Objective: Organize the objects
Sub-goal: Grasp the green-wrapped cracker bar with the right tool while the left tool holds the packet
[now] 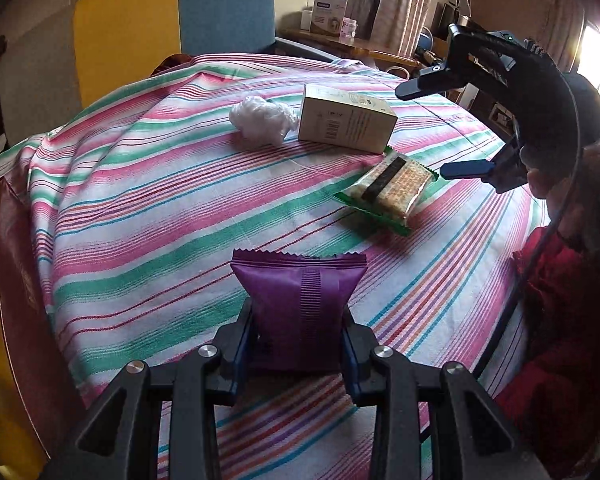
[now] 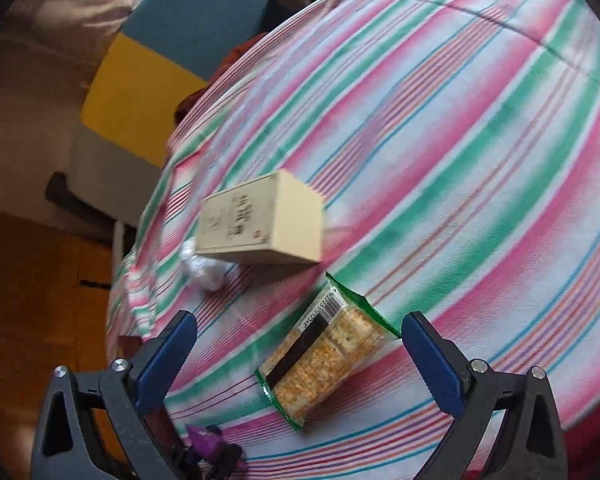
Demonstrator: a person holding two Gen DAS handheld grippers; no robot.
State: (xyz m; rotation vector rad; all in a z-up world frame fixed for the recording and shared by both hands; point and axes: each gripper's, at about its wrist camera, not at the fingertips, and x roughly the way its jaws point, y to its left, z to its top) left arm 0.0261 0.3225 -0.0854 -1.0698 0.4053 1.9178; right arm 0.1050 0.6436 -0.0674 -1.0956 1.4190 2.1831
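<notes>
My left gripper (image 1: 298, 330) is shut on a purple snack packet (image 1: 300, 304) and holds it upright over the striped tablecloth (image 1: 160, 208). A green-edged cracker packet (image 1: 388, 190) lies to the right of centre; in the right wrist view it (image 2: 328, 356) lies between and below my open right gripper (image 2: 300, 340). That right gripper (image 1: 432, 132) hovers above the packet's right end, empty. A cream box (image 1: 346, 118) (image 2: 260, 220) and a crumpled white plastic wad (image 1: 262, 118) (image 2: 204, 270) sit farther back.
A yellow and blue chair back (image 1: 172, 24) stands behind the table. A wooden shelf with boxes (image 1: 328, 12) is at the back right. The table edge falls away to the wooden floor (image 2: 40, 300) on the left.
</notes>
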